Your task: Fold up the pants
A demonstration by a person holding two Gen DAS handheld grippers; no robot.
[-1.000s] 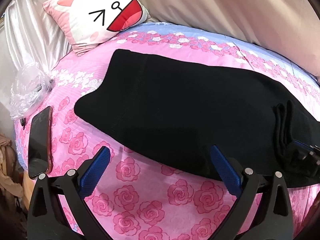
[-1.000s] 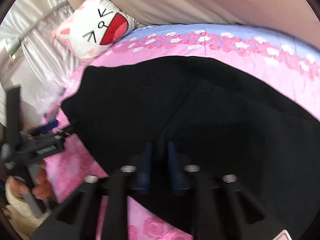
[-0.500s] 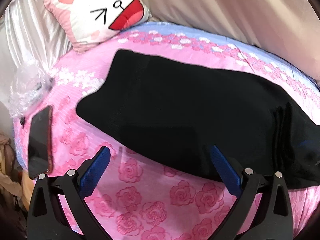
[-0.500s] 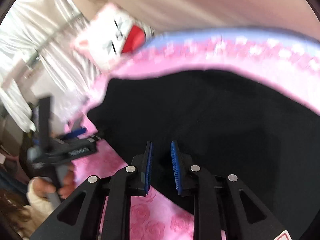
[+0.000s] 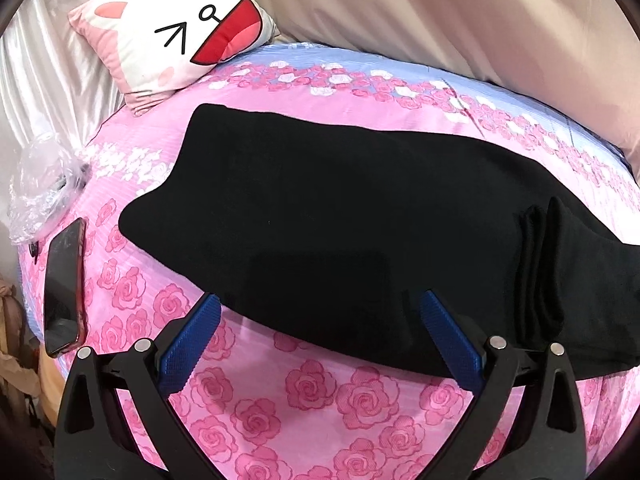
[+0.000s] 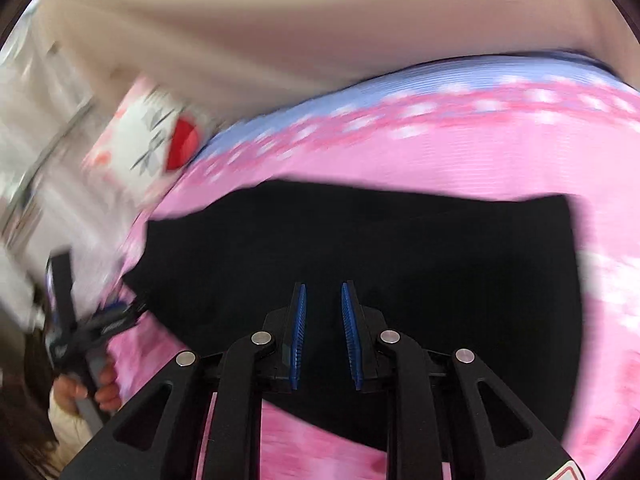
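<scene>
**Right tool has let go of the fold**

The bed (image 5: 328, 408) with its pink rose sheet fills both views, and the black pants (image 5: 340, 232) lie flat across it, long and narrow, with a bunched ridge of doubled cloth toward their right end. A second ago my right gripper (image 6: 323, 334) was pinched on that cloth; now its blue pads stand a narrow gap apart with nothing between them, hanging above the pants, and the blur says I am swinging it away. I judge the lengthwise fold is laid and the next fold, end to end, is not yet begun.

My left gripper (image 5: 320, 340) is spread wide over the near edge of the pants, gripping nothing, and has hardly shifted.

The left view alone shows the ridge, the phone (image 5: 64, 284) and the crinkled plastic bag (image 5: 40, 188) at the sheet's left edge. The right view alone shows the square far end of the pants and my hand (image 6: 86, 394) on the left tool. The cat pillow (image 5: 180, 28) appears in both.
</scene>
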